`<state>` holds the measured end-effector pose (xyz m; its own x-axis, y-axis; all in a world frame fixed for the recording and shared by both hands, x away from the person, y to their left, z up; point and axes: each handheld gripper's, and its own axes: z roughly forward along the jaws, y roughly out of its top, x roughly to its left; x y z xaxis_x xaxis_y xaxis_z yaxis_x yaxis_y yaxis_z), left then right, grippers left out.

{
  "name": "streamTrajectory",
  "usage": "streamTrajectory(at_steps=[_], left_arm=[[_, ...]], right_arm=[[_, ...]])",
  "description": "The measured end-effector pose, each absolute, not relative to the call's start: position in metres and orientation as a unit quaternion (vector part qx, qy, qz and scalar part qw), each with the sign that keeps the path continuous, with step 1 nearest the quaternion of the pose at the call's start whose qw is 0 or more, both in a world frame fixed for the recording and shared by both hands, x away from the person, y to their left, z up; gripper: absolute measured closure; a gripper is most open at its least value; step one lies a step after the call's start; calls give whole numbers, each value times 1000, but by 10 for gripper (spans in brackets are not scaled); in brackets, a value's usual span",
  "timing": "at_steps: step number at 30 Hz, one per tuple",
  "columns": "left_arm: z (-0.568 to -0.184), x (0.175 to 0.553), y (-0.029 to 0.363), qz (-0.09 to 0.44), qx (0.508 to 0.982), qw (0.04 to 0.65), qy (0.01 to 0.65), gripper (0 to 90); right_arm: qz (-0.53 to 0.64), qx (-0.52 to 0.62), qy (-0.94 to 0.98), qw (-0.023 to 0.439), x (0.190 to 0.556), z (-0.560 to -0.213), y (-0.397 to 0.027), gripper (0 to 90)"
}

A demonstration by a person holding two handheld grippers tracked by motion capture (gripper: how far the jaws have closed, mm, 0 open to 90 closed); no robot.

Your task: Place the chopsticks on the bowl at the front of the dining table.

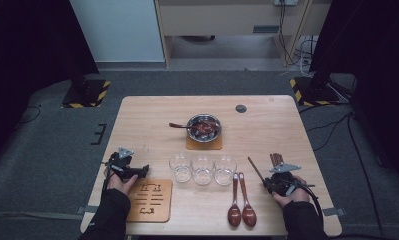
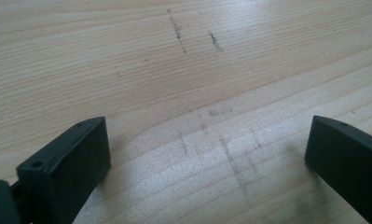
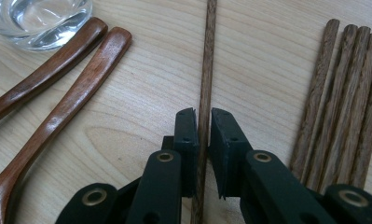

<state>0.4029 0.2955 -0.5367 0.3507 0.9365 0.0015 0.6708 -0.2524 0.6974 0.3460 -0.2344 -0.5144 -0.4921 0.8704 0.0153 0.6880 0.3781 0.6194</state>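
Picking up a single chopstick (image 3: 207,70): right gripper (image 3: 203,116) jaws clamped on it, shaft running straight ahead between them, remaining chopsticks (image 3: 347,93) just right. Left gripper (image 2: 207,154) jaws apart over bare bench (image 2: 127,56). Next, probably: lift clear without nudging spoons (image 3: 67,79).

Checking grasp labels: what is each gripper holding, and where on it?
The right gripper is shut on a single wooden chopstick, near one end of it. The left gripper is open over the table, holding nothing.
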Motion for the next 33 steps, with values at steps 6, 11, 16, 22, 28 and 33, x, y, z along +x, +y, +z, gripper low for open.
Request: streamTrajectory(at_steps=[6, 11, 16, 22, 28, 33], left_arm=[[-537, 403, 296, 215, 761, 309, 528, 0], [-537, 403, 296, 215, 762, 309, 528, 0], [-537, 403, 296, 215, 761, 309, 528, 0], [-537, 403, 296, 215, 761, 309, 528, 0], [-537, 403, 296, 215, 762, 309, 528, 0], [-537, 403, 296, 215, 762, 309, 528, 0]], right_arm=[[283, 477, 816, 162, 346, -516, -231, 833], [281, 480, 813, 172, 345, -517, -229, 839], [282, 487, 808, 173, 345, -517, -227, 842], [283, 493, 806, 166, 346, -517, -227, 843], [293, 492, 803, 164, 347, -513, -229, 843], [299, 494, 800, 162, 347, -511, -230, 844]])
